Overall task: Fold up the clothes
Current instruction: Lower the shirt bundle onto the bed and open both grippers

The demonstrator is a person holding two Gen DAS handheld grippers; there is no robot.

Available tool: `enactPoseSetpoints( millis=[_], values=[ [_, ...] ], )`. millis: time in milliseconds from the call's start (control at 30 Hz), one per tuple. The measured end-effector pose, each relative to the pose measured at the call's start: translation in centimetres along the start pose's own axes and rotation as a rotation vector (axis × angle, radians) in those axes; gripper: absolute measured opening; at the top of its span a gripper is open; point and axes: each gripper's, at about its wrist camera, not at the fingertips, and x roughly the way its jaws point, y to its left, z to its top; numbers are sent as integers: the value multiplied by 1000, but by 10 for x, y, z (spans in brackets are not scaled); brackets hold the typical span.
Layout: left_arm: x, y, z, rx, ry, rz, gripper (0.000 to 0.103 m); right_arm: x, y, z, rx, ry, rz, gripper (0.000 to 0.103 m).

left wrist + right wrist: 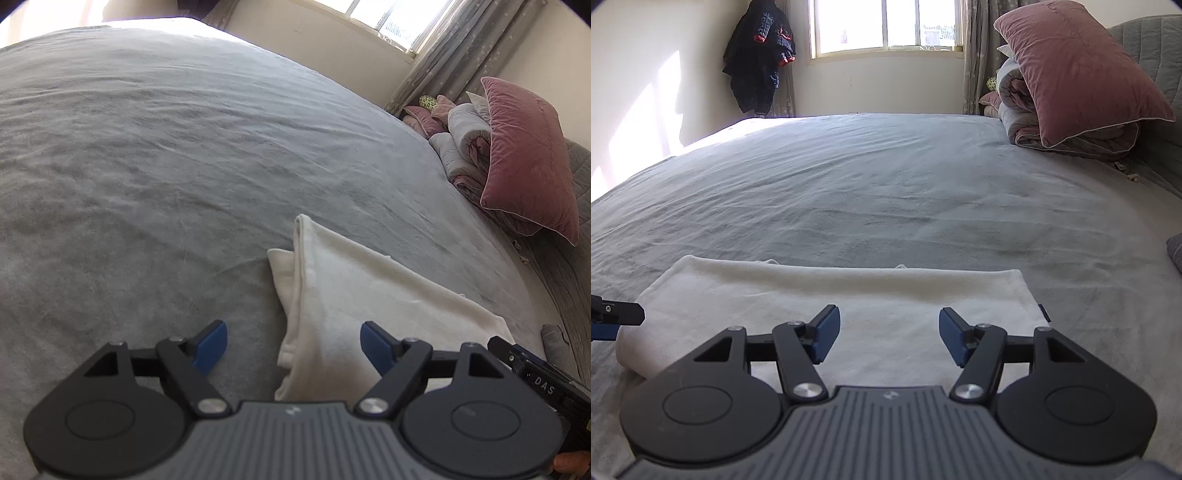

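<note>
Left wrist view: my left gripper (293, 345) is spread wide over the folded edge of the white cloth (354, 295), gripping nothing. My right gripper (889, 334) gapes too, above that cloth (folded flat on the grey bed (886, 192), pink pillow (1078, 70) beyond).

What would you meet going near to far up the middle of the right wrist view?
right gripper → white garment → grey bed sheet → wall → window

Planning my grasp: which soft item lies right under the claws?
The white folded garment, flat below both open claws; the pink pillow leans far off at the headboard.
</note>
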Motion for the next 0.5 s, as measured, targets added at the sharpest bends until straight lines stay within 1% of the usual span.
enactPoseSetpoints(
  millis=[100,167,200,233,300,367,433,500],
  values=[
    [-7,2,0,0,-17,11,80,-3,-17,1,39,16,-15,63],
    [-15,1,2,-11,-60,-17,78,-8,-33,3,86,15,-28,63],
    [-19,0,3,-11,-79,-31,73,-10,-40,4,112,11,-38,64],
    [-18,-7,1,9,-82,-49,68,-12,-46,3,133,5,-46,64],
    [-16,-20,-2,49,-88,-85,68,-15,-51,2,156,4,-51,64],
    [-10,-34,-8,103,-87,-108,68,-17,-48,-2,157,10,-36,64],
    [-5,-50,-19,192,-119,-75,72,-18,-39,-6,133,16,-12,64],
    [0,-62,-29,295,-153,-35,76,-17,-27,-12,82,22,10,64]
  ],
)
